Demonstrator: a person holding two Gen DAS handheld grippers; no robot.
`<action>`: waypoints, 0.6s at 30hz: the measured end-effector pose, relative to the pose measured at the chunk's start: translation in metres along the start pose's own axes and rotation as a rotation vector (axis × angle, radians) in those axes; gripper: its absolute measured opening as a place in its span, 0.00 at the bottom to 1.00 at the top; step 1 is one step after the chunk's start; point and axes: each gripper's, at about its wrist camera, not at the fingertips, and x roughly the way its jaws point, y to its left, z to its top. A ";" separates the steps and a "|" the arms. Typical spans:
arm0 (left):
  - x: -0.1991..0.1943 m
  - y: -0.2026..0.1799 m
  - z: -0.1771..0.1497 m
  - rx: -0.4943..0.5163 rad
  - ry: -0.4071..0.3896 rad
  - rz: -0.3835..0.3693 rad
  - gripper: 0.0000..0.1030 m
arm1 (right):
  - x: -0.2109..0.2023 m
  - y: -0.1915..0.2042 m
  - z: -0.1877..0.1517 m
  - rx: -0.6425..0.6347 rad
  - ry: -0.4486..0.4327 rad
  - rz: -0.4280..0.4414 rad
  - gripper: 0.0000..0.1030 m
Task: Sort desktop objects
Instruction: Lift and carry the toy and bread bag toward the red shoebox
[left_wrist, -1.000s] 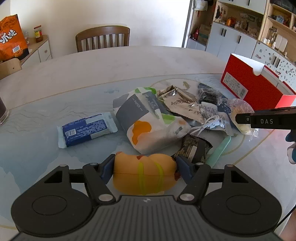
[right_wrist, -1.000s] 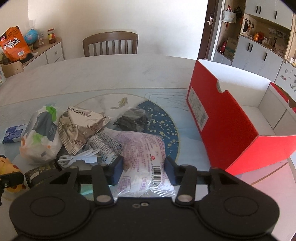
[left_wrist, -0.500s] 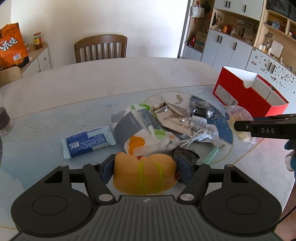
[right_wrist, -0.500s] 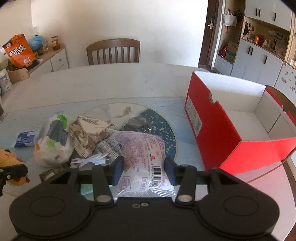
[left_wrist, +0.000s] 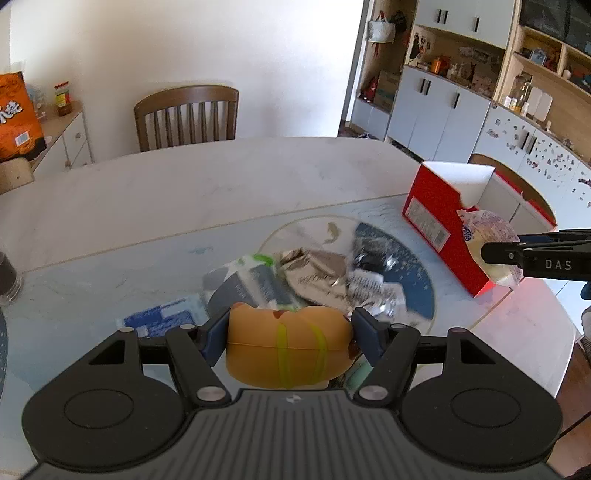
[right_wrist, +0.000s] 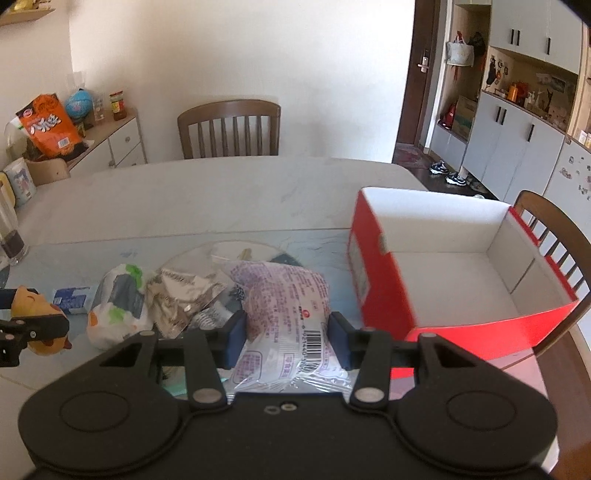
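A plain white wall (right_wrist: 240, 55) is seen straight ahead of the tools, past a wooden chair (right_wrist: 229, 127) drawn up at the far edge of a pale marble-look table (left_wrist: 207, 184). Off to the left, a low white drawer unit (right_wrist: 118, 142) is set against the wall. To the right, grey cupboards (left_wrist: 439, 107) with open wooden shelves (right_wrist: 532, 85) above are ranged, and a dark door frame (right_wrist: 410, 96) is seen beside them. A second chair (right_wrist: 554, 236) is placed at the right. Bright daylight is cast across the tabletop.
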 end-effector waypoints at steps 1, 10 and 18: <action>0.000 -0.002 0.002 -0.005 -0.007 0.011 0.68 | -0.002 -0.005 0.001 0.008 -0.003 -0.001 0.46; 0.005 -0.028 0.029 0.024 -0.036 0.003 0.68 | -0.012 -0.046 0.016 0.043 -0.032 -0.003 0.46; 0.017 -0.065 0.055 0.052 -0.064 -0.013 0.68 | -0.012 -0.083 0.031 0.017 -0.060 -0.016 0.46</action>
